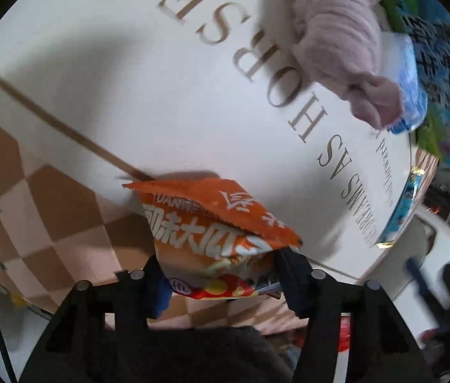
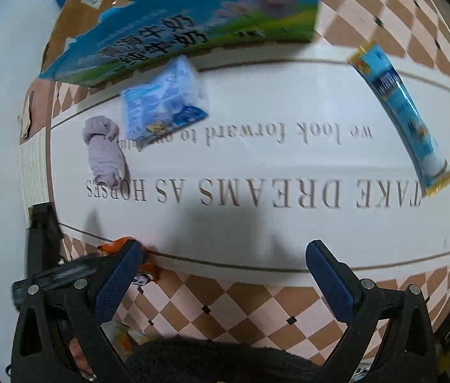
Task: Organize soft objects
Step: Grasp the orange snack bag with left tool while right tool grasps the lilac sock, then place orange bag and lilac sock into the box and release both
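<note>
Orange snack packet (image 1: 215, 229) sits clamped in the left tongs (image 1: 221, 268), lifted just above the mat's (image 2: 257, 166) near edge. By my reading, sorting has barely begun: the lilac rolled cloth (image 2: 103, 150), blue wipes pack (image 2: 164, 99) and long blue sachet (image 2: 400, 111) lie loose on the mat outside the carton (image 2: 193, 16). Right tongs (image 2: 225, 274) hang apart, holding nothing, just beside the packet.

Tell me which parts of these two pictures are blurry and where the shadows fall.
Left wrist view: the orange packet is sharp; the right gripper at the edge is motion-smeared; soft shadow covers the mat. Right wrist view: the blue box and blue pack are blurred; a broad shadow crosses the mat's lettering.
</note>
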`<state>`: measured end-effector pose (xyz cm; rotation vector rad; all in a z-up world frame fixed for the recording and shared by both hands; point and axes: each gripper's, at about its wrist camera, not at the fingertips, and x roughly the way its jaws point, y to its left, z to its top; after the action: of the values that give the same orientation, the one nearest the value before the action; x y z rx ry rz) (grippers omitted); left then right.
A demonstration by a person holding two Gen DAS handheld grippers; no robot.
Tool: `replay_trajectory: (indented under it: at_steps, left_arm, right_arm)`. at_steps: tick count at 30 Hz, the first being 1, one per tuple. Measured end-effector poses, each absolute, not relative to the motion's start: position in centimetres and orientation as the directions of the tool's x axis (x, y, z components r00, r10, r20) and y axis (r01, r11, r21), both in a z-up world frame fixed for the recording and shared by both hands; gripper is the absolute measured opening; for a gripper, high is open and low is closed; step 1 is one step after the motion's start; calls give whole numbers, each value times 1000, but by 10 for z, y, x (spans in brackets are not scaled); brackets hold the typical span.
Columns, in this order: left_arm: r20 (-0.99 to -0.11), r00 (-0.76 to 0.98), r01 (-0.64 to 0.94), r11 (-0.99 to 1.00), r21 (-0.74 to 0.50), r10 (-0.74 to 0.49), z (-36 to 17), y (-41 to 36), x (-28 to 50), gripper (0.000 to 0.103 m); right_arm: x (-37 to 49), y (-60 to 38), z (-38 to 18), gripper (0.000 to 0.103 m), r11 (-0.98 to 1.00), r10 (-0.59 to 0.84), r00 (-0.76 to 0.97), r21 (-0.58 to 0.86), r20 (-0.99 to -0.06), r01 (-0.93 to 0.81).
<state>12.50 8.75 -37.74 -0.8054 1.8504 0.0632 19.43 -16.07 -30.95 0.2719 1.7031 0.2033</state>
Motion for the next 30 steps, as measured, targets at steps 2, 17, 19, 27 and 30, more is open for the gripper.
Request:
replay_trajectory:
  at_steps: [2,17,19,27,30]
  left_arm:
    - [-916,-208,-437,870,-227,-343,-365,84,130,49]
    - [-980,-200,-284,957,56,-3,-363,138,155,39]
    - [-980,-197,-277,959,57,1,-364,135,154,38]
    - [-991,-133,-248,969,7,-27,-335,124,149,32]
    - [-997,-53,-204,978,-44,-56,-294,111,166,33]
  right_arm:
    - [206,-145,-303,103,956,294,-133,294,-946,22]
    - [287,54,-376,77,941,99,-278,181,-956,-287]
    - [285,62,-391,52,940,64,-304,160,-950,-302]
    - [263,33,-379,39,941,79,-286,166,-955,-296]
    - [259,11,-348,39,938,139,-251,209,-958,-276]
